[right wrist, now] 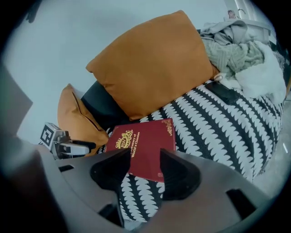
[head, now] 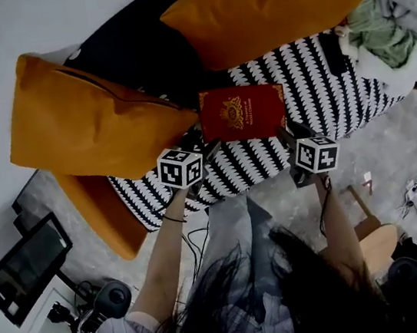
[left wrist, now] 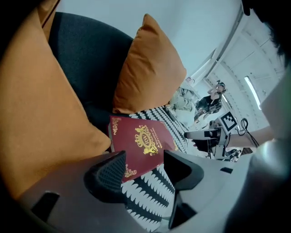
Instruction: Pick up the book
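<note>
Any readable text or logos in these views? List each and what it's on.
"RW": gold monogram on the red book cover.
"World's Classics": gold title line beside the monogram, clearest in the right gripper view.
"A Treasury of": probable line above it, small and only partly legible.
Left cube and right cube: black-and-white square markers, no words.
Nothing else is legible.

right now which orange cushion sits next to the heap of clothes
The cushion at the top of the head view, behind the red book: its right end meets the clothes heap. The other cushion lies at the far left.
</note>
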`<state>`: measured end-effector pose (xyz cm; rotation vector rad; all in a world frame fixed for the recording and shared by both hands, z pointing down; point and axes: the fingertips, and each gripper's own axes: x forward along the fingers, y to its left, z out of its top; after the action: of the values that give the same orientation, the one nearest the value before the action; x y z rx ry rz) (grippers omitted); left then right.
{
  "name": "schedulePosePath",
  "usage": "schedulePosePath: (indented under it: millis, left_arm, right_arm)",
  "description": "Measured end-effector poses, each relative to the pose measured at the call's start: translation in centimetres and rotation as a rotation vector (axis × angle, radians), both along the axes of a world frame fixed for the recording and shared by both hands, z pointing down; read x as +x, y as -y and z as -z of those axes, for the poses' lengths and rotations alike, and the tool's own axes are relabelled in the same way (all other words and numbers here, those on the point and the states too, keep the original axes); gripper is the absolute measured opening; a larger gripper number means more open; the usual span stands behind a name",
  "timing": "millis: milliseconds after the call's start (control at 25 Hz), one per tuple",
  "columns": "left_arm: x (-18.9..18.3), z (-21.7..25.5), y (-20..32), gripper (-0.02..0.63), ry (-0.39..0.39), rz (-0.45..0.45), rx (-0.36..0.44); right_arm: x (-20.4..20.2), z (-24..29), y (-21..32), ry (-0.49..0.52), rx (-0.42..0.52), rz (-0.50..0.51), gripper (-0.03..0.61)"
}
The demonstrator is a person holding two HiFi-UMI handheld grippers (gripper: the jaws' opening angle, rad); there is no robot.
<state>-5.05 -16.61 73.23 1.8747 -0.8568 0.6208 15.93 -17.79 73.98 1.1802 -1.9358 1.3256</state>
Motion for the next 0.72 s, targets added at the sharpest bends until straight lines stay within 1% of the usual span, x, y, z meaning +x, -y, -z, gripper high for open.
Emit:
schedulePosePath:
  millis: [120, 200, 320, 400, 480, 600, 720]
  left_arm:
    - [-0.1, -2.0, 0.0, 0.262, 0.012, 0.013, -0.041]
    - [-0.2, -3.1, -0.2, 0.275, 0.013, 0.016, -0.076]
    - [-0.1, -4.6, -0.6, 0.303, 0.024, 0.006, -0.122]
    - [-0.1, -5.5, -0.6, 0.316, 0.045, -0.011, -0.134]
    - [0.2, -6.3, -0.6, 0.323, 0.052, -0.02, -0.144]
    - [0.8, -7.2, -0.5, 0.332, 0.027, -0.012, -0.164]
    - [0.8, -7.9, -0.2, 0.342, 0.0, 0.003, -0.182]
  right_arm:
    - [0.3, -2.2, 0.4, -0.013, -0.031, 0.033, 0.235]
    - [0.5, -3.6, 0.3, -0.015, -0.064, 0.049, 0.249]
    - [0.8, -5.6, -0.5, -0.016, -0.143, 0.071, 0.267]
    - [0.8, -6.8, -0.8, -0.02, -0.18, 0.095, 0.281]
    - [0.5, -7.5, -0.6, -0.002, -0.195, 0.107, 0.288]
    - [0.0, -8.2, 0.1, 0.045, -0.212, 0.081, 0.295]
    - [0.1, -8.9, 0.5, 0.08, -0.239, 0.017, 0.298]
